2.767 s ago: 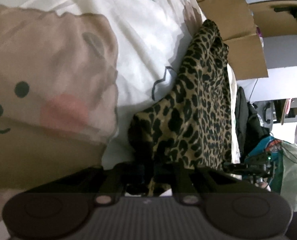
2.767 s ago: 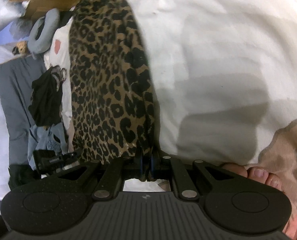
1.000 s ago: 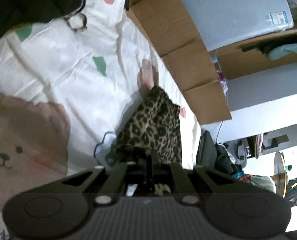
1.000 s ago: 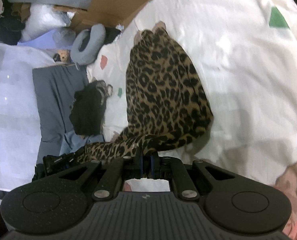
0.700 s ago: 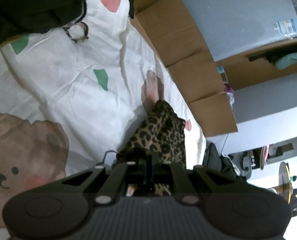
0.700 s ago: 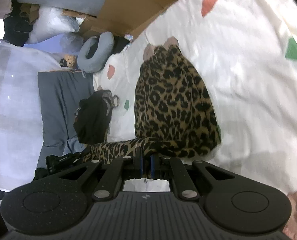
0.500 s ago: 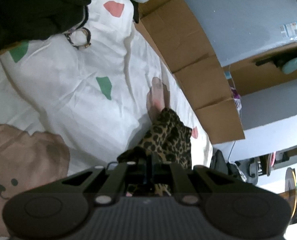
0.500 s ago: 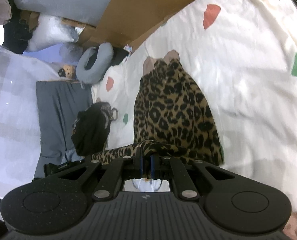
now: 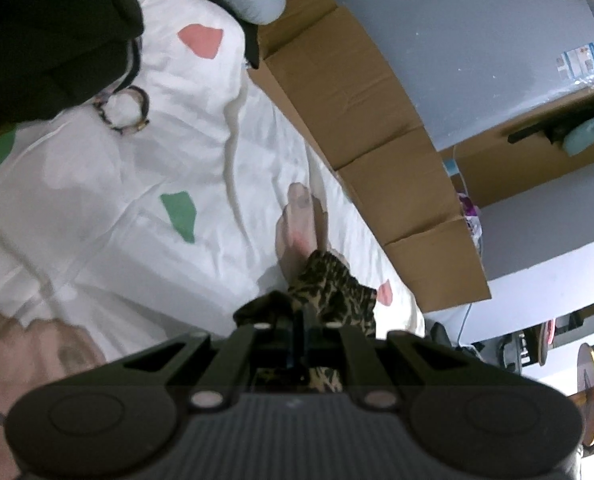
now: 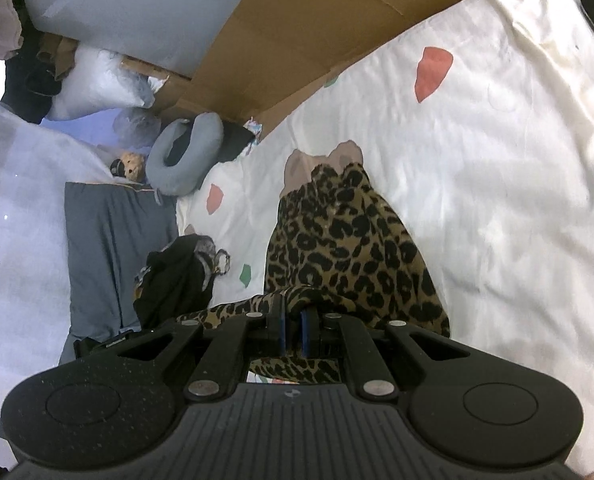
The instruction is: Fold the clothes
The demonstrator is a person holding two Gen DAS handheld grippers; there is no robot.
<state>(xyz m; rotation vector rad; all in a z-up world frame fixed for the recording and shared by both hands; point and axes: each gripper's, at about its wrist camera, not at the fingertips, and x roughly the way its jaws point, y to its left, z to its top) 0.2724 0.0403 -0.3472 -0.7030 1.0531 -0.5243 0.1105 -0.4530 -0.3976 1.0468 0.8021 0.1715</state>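
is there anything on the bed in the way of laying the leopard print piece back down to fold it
Nothing visible is. Both the left gripper and right gripper are already shut on the leopard print garment, and the white sheet around it is bare. The black clothing pile lies off to one side, apart.

No text can be read in either view. A small blue-and-white label (image 9: 579, 62) sits on the grey panel (image 9: 477, 40) above the cardboard boxes in the left wrist view, but its print is too small and blurred to make out. The right wrist view shows no lettering.
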